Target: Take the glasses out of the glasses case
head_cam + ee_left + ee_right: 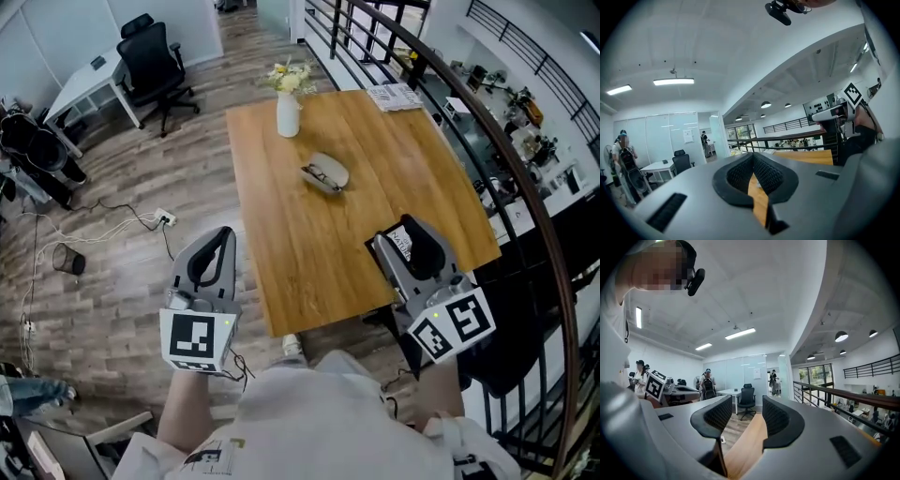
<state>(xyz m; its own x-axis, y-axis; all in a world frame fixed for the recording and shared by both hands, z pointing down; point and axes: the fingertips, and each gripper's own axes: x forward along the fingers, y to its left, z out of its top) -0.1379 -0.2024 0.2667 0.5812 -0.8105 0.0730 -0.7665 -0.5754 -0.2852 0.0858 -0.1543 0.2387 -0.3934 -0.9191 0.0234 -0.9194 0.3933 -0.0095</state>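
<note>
You look down on a wooden desk (309, 244) standing on a grey-brown plank floor (122, 281). Beyond its far left corner, a black office chair (155, 56) stands beside a white table (80, 84). A black railing (487, 131) runs past its right edge. Strip lights (673, 81) glow on the white ceiling (740, 51).

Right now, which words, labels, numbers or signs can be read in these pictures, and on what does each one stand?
"NATU": white letters on a dark thing at the table's near edge; the right gripper hides the rest.
Printed paper on the table's far corner: too small to read.
Sheet on the glass wall: blurred, unreadable.
Marker cube: a square pattern only, no words.
</note>
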